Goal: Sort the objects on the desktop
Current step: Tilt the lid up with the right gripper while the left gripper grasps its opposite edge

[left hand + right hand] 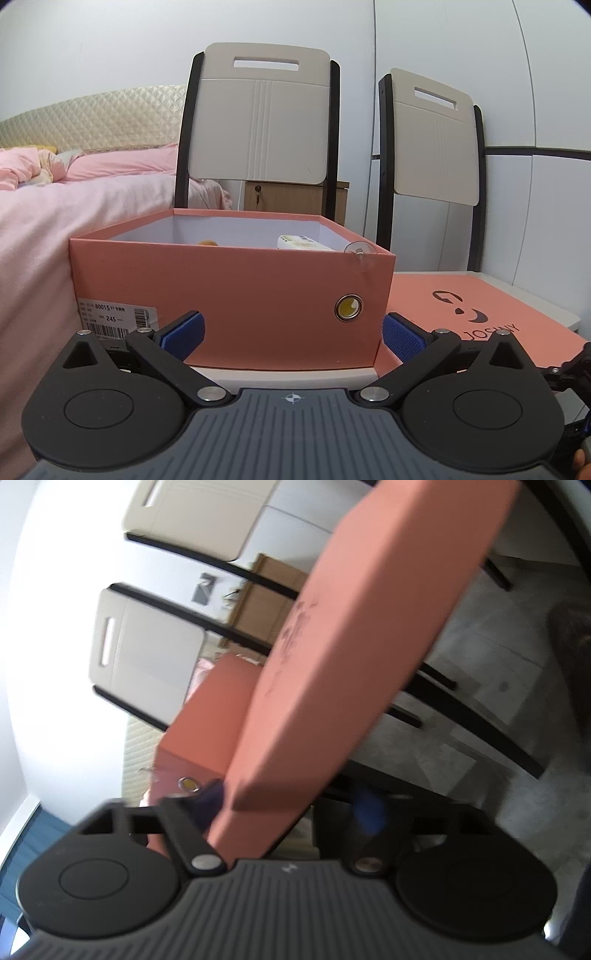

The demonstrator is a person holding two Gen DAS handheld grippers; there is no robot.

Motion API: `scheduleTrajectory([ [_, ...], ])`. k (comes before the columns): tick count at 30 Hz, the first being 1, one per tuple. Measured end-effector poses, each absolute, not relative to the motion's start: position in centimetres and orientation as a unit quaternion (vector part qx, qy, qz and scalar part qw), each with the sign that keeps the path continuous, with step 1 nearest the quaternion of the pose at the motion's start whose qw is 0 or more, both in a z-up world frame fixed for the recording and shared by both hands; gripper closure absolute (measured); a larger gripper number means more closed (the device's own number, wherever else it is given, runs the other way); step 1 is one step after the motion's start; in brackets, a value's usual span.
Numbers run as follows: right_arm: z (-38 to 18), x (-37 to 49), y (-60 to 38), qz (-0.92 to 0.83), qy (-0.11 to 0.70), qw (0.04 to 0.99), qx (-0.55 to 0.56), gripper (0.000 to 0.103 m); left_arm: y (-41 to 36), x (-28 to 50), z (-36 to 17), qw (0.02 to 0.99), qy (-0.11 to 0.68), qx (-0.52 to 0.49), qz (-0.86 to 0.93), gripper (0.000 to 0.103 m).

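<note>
Where the left claw (293,338) stands: jaws wide apart and gripping nothing; its blue pads (184,336) sit at about 8 and 4 o'clock in the left wrist view, low against the front of the box.
Box (236,295): salmon-pink, open-topped, upright on the white worktop (280,373), straight ahead at 12 o'clock from the left claw; the right pad lies just past the box's right front corner.
Box details: a printed sticker (114,317) at 9 o'clock on the front face, a metal eyelet (348,307) toward 3 o'clock, and a clear suction cup (360,254) at the upper right corner.
Box contents: an orange item (207,242) and a white packet (299,243) only just show over the rim.
Right claw (290,806): jaws apart with the near edge of the lid (369,627) between them; the left pad is at the lid's edge, the right pad clear of it. This view is blurred and rolled.
Lid: pink, with a dark logo, lying flat on the worktop at 3 o'clock from the box, just beside it.
Behind: two chairs (258,122) at 12 and 2 o'clock, a wooden cabinet (295,195) between their frames, and a bed (74,206) with pink bedding at 9 o'clock.
</note>
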State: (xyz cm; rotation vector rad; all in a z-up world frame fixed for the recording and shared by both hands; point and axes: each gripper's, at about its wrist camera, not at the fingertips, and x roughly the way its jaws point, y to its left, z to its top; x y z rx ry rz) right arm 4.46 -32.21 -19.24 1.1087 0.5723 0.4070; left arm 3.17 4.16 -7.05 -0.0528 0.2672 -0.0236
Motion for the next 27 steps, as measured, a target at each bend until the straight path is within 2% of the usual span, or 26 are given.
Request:
scheduleTrajectory([
  [10, -18.4, 2.4, -36.9, 0.171, 0.232, 0.819, 0.497, 0.018, 3.9, 4.7, -8.6, 0.976, 0.177, -0.090, -0.092, 0.000],
  [20, -16.2, -0.2, -44.7, 0.076, 0.128, 0.882, 0.447, 0.018, 1.3, 8.3, -11.8, 0.928, 0.260, -0.169, -0.205, 0.000],
  [27, -16.3, 5.9, -48.3, 0.095, 0.184, 0.864, 0.458, 0.019, 2.0, 11.3, -13.9, 0.878, 0.309, -0.277, -0.238, 0.000],
])
